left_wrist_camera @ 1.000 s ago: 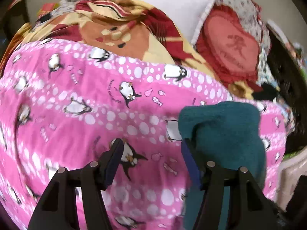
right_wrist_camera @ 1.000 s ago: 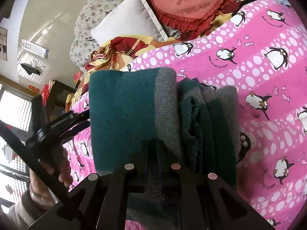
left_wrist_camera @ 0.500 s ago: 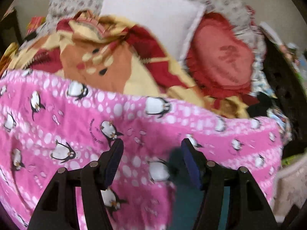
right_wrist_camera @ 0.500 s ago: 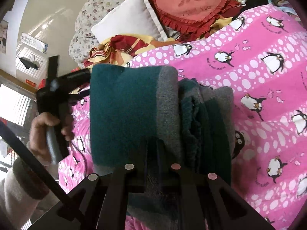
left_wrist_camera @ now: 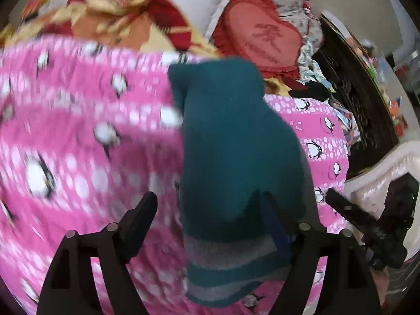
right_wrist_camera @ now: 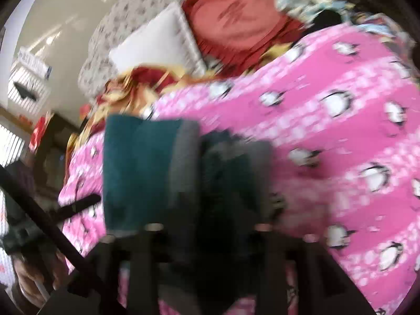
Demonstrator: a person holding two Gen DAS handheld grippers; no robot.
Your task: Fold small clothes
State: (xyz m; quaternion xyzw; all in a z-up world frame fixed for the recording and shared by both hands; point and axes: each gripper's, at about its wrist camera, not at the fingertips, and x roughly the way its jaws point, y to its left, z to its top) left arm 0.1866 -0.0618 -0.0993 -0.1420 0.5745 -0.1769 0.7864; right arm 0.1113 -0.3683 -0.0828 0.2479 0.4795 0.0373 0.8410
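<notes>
A folded teal garment [left_wrist_camera: 236, 141] with grey stripes lies on the pink penguin bedspread [left_wrist_camera: 78, 136]. My left gripper [left_wrist_camera: 207, 218] hovers over its near end. Its jaws are opening, with the cloth between them: the left finger [left_wrist_camera: 141, 218] stands apart from the cloth and the right finger [left_wrist_camera: 273, 225] is at its edge. In the blurred right wrist view the same garment [right_wrist_camera: 141, 170] shows its grey band. My right gripper [right_wrist_camera: 210, 210] is over it, jaws opening and spread wide, with cloth between them. The right gripper [left_wrist_camera: 367, 225] also shows at the left wrist view's right edge.
At the head of the bed sit a white pillow [right_wrist_camera: 157, 44], a red heart cushion [left_wrist_camera: 262, 34] and a crumpled yellow and red blanket [left_wrist_camera: 126, 23]. A dark wooden bed frame [left_wrist_camera: 367, 99] runs along the right side. A hand [right_wrist_camera: 31, 275] holds the left gripper.
The right gripper's jaws, shut on the garment's near edge before, now stand wide apart. The left gripper swung away, then back over the garment, with its jaws wider.
</notes>
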